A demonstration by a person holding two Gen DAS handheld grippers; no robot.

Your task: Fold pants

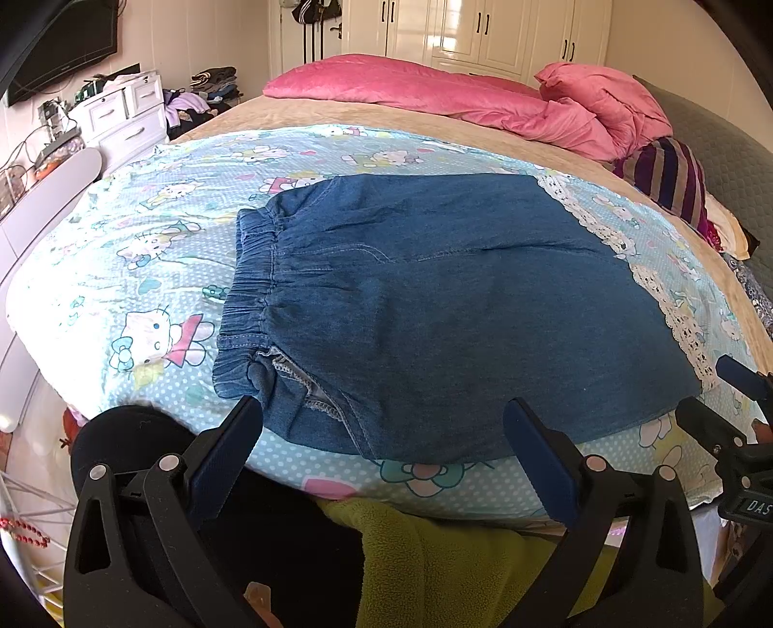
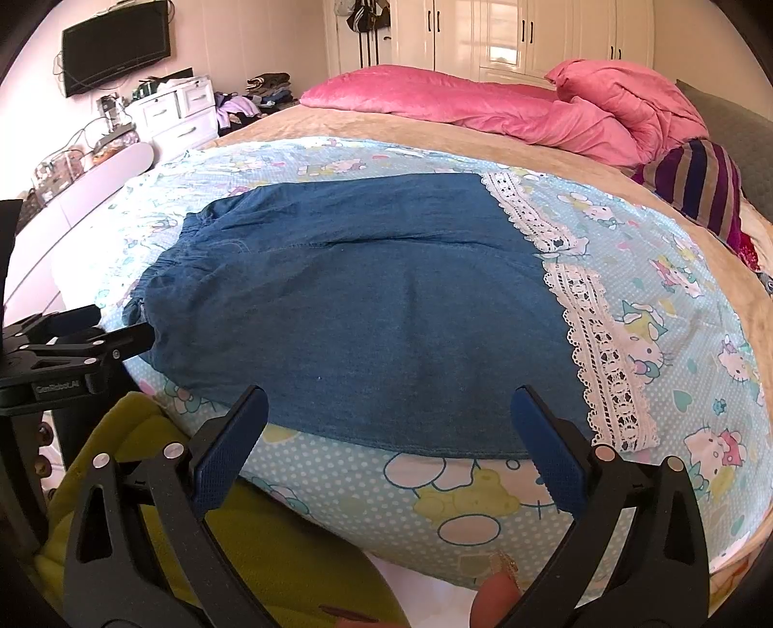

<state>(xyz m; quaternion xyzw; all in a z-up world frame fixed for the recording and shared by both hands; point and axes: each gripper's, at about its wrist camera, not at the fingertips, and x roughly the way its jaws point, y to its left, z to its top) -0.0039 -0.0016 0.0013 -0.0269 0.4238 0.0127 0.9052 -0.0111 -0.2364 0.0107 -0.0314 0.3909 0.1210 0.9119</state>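
Note:
Blue denim pants (image 1: pixel 435 309) lie flat on a light blue cartoon-print sheet (image 1: pixel 159 270), elastic waistband (image 1: pixel 251 290) to the left and white lace hems (image 1: pixel 676 319) to the right. They also show in the right wrist view (image 2: pixel 367 309), with the lace hems (image 2: pixel 604 357) at right. My left gripper (image 1: pixel 381 415) is open, hovering at the pants' near edge by the waistband corner, holding nothing. My right gripper (image 2: pixel 386 406) is open at the near edge toward the hem end, empty. Each gripper shows in the other's view: the right gripper (image 1: pixel 724 391), the left gripper (image 2: pixel 121 338).
A pink duvet (image 1: pixel 435 92) and striped cushion (image 1: pixel 671 178) lie at the bed's far side. White drawers (image 1: pixel 125 116) and a wall TV (image 2: pixel 116 43) stand at left. A yellow-green fleece garment (image 1: pixel 435 555) is below the bed's near edge.

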